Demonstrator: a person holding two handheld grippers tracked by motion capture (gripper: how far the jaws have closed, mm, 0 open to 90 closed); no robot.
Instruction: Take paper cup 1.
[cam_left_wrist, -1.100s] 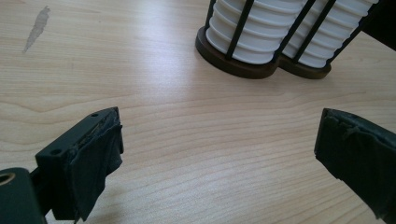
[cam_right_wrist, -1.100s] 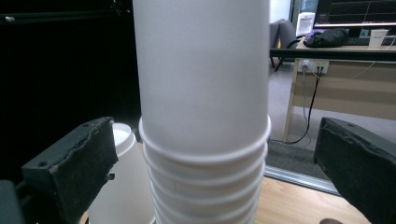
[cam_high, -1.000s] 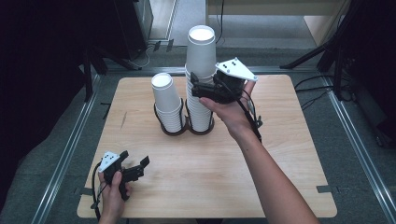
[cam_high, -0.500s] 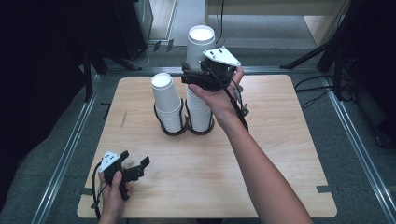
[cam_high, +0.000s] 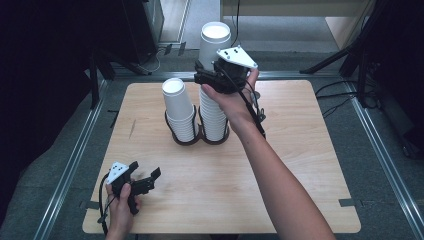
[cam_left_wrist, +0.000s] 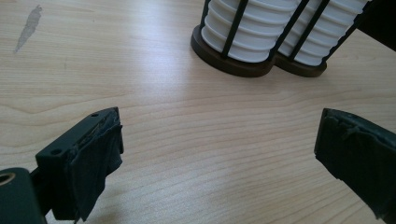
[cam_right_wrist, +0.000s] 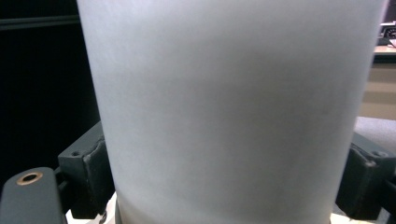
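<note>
The dark double cup holder (cam_high: 197, 139) stood on the wooden surface (cam_high: 300, 150), toward its far half, and serves here as the landmark. In the holder's left ring sat the shorter stack of white paper cups (cam_high: 179, 112); in its right ring sat the taller stack (cam_high: 214, 85), upside down like its neighbour, with the two stacks just beside each other.

The right gripper (cam_high: 207, 80) was up at the taller stack, well above the holder, held by the person's right hand (cam_high: 231, 102), whose forearm reached in from the near edge of the surface. Its jaws had just been closing, with the top white cup (cam_right_wrist: 233, 107) between them. In the right gripper view that cup stood upright and the black pads (cam_right_wrist: 91, 177) sat on either side of its wall, pressed against it as far as could be judged, so the gripper was partly closed around the cup.

The left gripper (cam_high: 150, 180) rested low on the surface, well apart from the holder on its near left side, in the person's left hand (cam_high: 122, 210). Its jaws stood wide apart with nothing but bare wood between them, and in the left gripper view they pointed toward the holder's base (cam_left_wrist: 233, 65).
</note>
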